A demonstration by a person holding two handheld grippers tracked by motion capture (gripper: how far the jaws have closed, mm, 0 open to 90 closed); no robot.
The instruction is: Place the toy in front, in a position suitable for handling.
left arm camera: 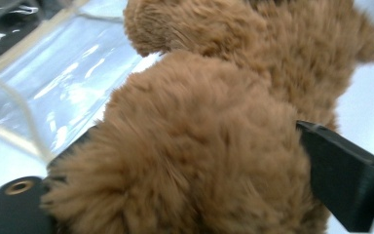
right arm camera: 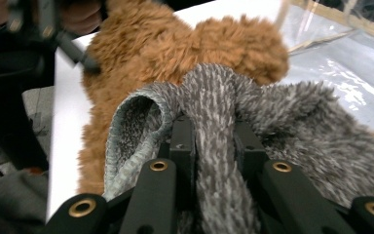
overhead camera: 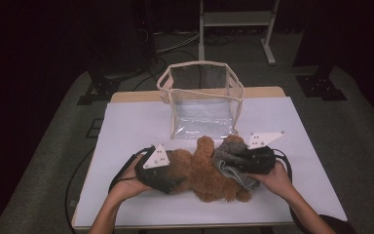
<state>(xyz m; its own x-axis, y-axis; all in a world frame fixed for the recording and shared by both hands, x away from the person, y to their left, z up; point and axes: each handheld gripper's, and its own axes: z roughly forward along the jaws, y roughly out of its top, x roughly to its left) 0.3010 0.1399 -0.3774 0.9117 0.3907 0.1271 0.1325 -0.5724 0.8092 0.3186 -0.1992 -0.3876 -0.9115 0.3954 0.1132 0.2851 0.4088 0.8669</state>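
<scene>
From the high view, a brown teddy lies on the white desk, just in front of a clear bag that stands open at the desk's far side. The left gripper is at the teddy's left end, the right gripper at its right end, where a grey knit garment covers part of the teddy. In the left gripper view, the teddy sits between the black jaws, which stand wide on either side of a furry limb; whether they press it I cannot tell. The bag lies beyond the teddy. In the right gripper view, the jaws are clamped on a fold of the garment, with the teddy behind it and the bag beyond the teddy, to the right.
</scene>
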